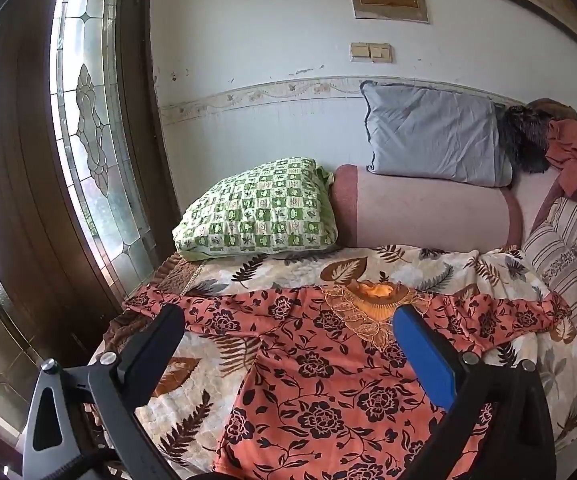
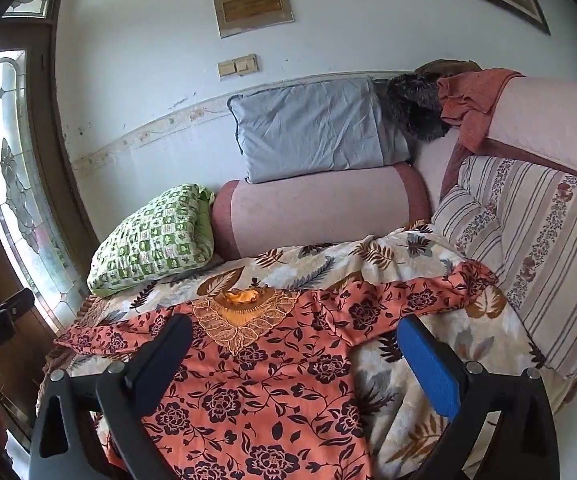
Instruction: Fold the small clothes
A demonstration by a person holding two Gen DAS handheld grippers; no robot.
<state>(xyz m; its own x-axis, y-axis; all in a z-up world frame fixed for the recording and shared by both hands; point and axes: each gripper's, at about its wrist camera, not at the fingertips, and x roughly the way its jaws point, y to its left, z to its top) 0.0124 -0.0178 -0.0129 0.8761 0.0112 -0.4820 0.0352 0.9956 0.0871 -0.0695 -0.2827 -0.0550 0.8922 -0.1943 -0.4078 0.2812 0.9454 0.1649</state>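
An orange, black-flowered blouse with a gold embroidered neckline (image 1: 320, 368) lies spread flat, sleeves out, on a cream leaf-patterned blanket (image 1: 388, 268) covering the sofa. The left hand-held gripper (image 1: 288, 328) and right hand-held gripper (image 2: 294, 338) hover released above it, grasping nothing.

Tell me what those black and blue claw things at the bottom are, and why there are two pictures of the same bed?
Those are grabbers a person holds, one per hand, each carrying a little camera, so you get two pictures. One looks past the left gripper, the other past the right gripper. Both are open and hold nothing. Spread flat on the leafy blanket lies an orange flowered shirt, waiting to be folded. Behind it sit a green pillow and a grey pillow.
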